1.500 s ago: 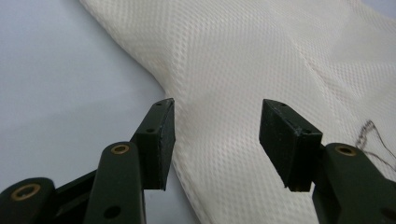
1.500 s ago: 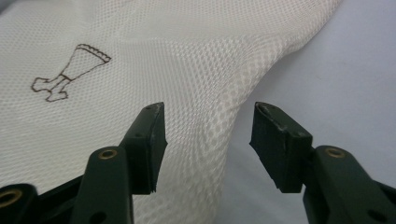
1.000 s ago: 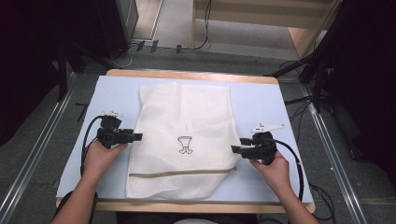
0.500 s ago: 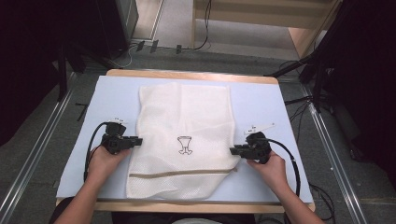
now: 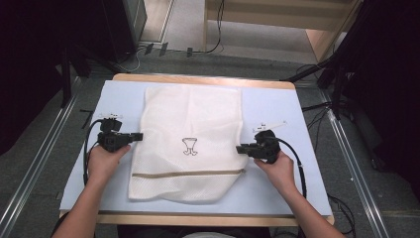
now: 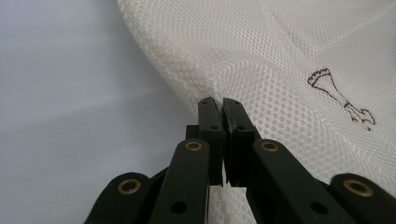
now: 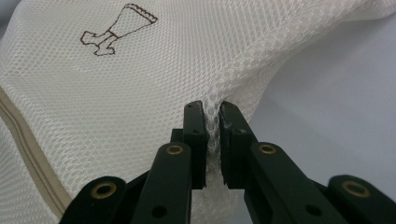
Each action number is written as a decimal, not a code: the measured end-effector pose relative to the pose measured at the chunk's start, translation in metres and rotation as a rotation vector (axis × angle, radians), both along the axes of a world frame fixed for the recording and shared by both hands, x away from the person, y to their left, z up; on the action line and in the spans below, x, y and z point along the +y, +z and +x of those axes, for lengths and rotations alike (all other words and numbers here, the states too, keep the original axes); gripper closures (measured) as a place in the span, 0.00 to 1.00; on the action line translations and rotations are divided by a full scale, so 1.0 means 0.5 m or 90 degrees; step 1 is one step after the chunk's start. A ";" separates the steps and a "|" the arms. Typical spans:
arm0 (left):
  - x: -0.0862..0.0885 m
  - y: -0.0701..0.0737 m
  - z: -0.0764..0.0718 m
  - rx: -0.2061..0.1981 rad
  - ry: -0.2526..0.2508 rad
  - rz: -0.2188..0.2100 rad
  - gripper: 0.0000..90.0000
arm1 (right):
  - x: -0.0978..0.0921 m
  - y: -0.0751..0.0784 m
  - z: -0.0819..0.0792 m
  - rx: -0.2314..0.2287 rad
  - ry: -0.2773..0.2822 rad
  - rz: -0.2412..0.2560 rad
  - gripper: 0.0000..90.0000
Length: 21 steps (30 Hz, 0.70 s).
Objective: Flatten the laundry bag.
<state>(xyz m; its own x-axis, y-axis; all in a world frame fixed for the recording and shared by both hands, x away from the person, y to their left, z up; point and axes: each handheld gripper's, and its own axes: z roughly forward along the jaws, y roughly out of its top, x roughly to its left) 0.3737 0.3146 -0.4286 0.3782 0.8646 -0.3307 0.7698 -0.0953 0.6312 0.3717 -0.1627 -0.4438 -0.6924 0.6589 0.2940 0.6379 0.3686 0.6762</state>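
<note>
Both closed: left tool (image 6: 222, 108), right tool (image 7: 211, 112) pinch mesh bag (image 5: 190, 124) edges.

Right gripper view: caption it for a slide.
Right tongs shut on the edge of a white mesh bag over the pale blue table.

Bare table (image 5: 277, 106) open on both sides of the mesh laundry bag (image 5: 190, 124) — room to pass left & right. Far edge clear too; bag covers the middle, w/ near strip narrow.
</note>
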 end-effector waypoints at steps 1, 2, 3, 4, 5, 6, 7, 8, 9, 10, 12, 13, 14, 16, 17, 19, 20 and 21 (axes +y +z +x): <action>0.004 0.000 0.008 -0.004 0.007 0.004 0.99 | 0.008 0.003 0.006 -0.004 0.001 0.000 0.94; 0.008 0.000 0.016 -0.005 0.011 0.010 0.99 | 0.015 0.005 0.013 -0.010 0.001 0.001 0.94; 0.013 -0.001 0.023 -0.005 0.016 0.009 0.99 | 0.021 0.008 0.020 -0.015 0.000 0.004 0.94; 0.024 -0.006 0.035 -0.005 0.024 0.008 0.99 | 0.031 0.010 0.034 -0.016 -0.004 0.008 0.94; 0.024 -0.006 0.035 -0.005 0.024 0.008 0.99 | 0.031 0.010 0.034 -0.016 -0.004 0.008 0.94; 0.029 -0.008 0.041 -0.003 0.028 0.008 0.99 | 0.036 0.011 0.041 -0.015 -0.003 0.004 0.94; 0.034 -0.010 0.046 -0.003 0.031 0.011 0.98 | 0.043 0.011 0.053 -0.016 -0.004 0.000 0.93; 0.042 -0.013 0.054 -0.002 0.038 0.015 0.98 | 0.046 0.011 0.060 -0.012 -0.005 0.002 0.93; 0.042 -0.013 0.054 -0.002 0.038 0.015 0.98 | 0.046 0.011 0.060 -0.012 -0.005 0.002 0.93; 0.046 -0.014 0.057 -0.003 0.038 0.020 0.98 | 0.049 0.010 0.067 -0.010 -0.004 0.001 0.93; 0.051 -0.016 0.064 -0.003 0.045 0.020 0.98 | 0.056 0.008 0.080 -0.010 -0.007 0.000 0.93; 0.053 -0.018 0.067 -0.002 0.049 0.019 0.98 | 0.061 0.005 0.087 -0.009 -0.009 -0.001 0.93; 0.057 -0.019 0.071 -0.002 0.050 0.024 0.98 | 0.065 0.002 0.093 -0.010 -0.008 -0.003 0.93; 0.062 -0.021 0.078 0.000 0.056 0.028 0.97 | 0.075 -0.009 0.113 -0.010 -0.015 -0.004 0.93; 0.065 -0.022 0.081 0.001 0.059 0.027 0.97 | 0.075 -0.009 0.113 -0.010 -0.015 -0.004 0.93; 0.072 -0.019 0.085 -0.010 0.060 0.021 0.97 | 0.080 -0.018 0.125 -0.003 -0.023 0.006 0.93; 0.073 -0.018 0.086 -0.021 0.061 0.022 0.97 | 0.083 -0.023 0.130 -0.001 -0.026 0.007 0.93; 0.079 -0.016 0.092 -0.014 0.061 0.026 0.97 | 0.087 -0.033 0.139 0.001 -0.034 0.007 0.91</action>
<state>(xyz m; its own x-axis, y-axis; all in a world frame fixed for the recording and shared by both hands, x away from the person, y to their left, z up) 0.4196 0.3542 -0.4365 0.3000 0.9096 -0.2875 0.7630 -0.0479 0.6446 0.4412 -0.1193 -0.4603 -0.6555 0.6922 0.3020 0.6576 0.3264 0.6790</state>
